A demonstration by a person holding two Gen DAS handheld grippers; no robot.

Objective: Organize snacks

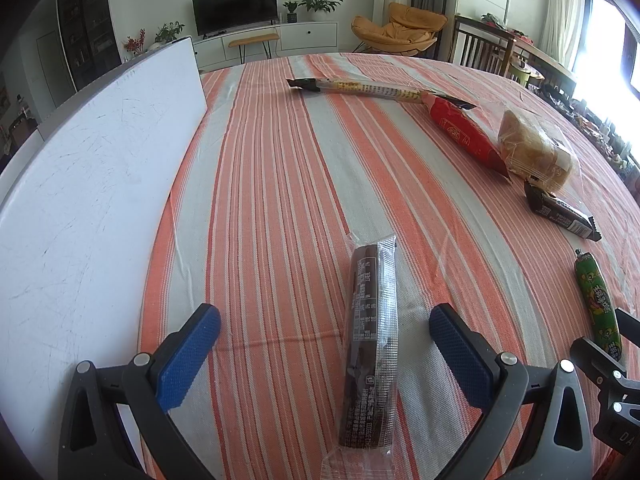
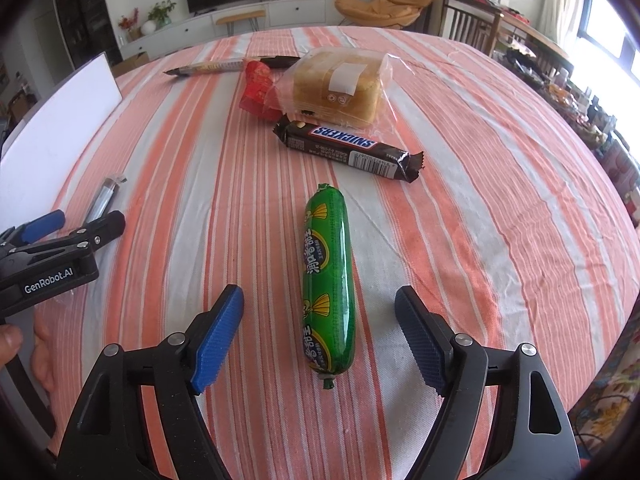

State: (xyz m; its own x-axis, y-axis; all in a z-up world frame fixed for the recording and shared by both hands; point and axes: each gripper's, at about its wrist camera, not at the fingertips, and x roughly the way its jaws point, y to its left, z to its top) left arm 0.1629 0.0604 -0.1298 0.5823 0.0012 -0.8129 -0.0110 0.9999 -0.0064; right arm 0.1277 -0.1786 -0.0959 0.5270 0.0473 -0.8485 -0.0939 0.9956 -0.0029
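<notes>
My left gripper [image 1: 324,344] is open, its blue pads either side of a dark chocolate bar in clear wrap [image 1: 370,344] lying on the striped cloth. My right gripper [image 2: 320,328] is open around a green sausage [image 2: 328,280], not touching it. Beyond lie a Snickers bar [image 2: 348,148], wrapped bread [image 2: 336,84], a red packet [image 2: 258,88] and a long thin stick snack [image 2: 212,67]. In the left wrist view the sausage [image 1: 598,306], Snickers bar [image 1: 562,210], bread [image 1: 534,150], red packet [image 1: 464,134] and stick snack [image 1: 360,89] lie to the right and far.
A white board [image 1: 92,184] lies on the left side of the table and also shows in the right wrist view [image 2: 60,108]. The left gripper's body [image 2: 52,256] shows at the left. Chairs [image 1: 484,46] and a cluttered side table stand at the right.
</notes>
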